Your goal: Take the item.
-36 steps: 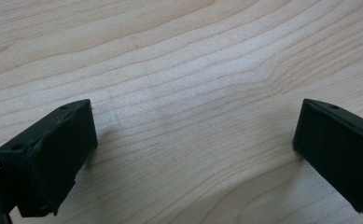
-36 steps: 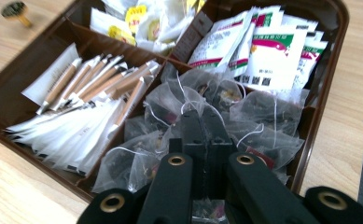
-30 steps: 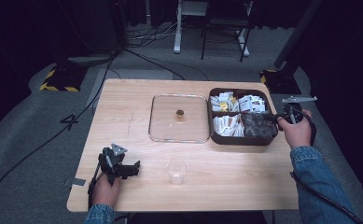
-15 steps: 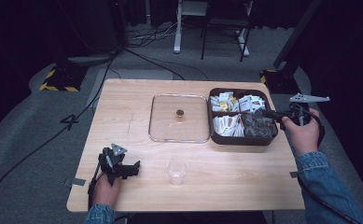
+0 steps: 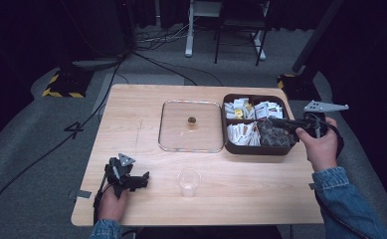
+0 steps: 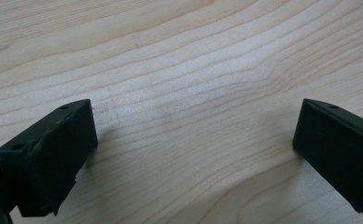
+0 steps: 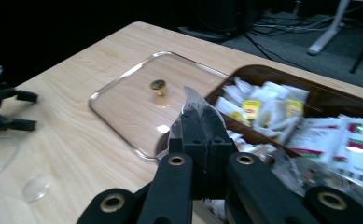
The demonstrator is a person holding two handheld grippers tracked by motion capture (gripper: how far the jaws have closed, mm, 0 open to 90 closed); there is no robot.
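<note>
The right gripper pinches a clear packet above the brown box; lift it straight clear (left gripper's fingers rest spread on the bench).

On the worktop a glass lid lies at centre, touching the compartment box on its right. A plastic cup stands nearer the person, before the lid. Packets lie in the box.

High view: overhead from person's side, facing forward-down, whole table in frame. Left gripper view: very close, straight onto bare wood. Right gripper view: low, looks across the glass lid; shared with high view.
</note>
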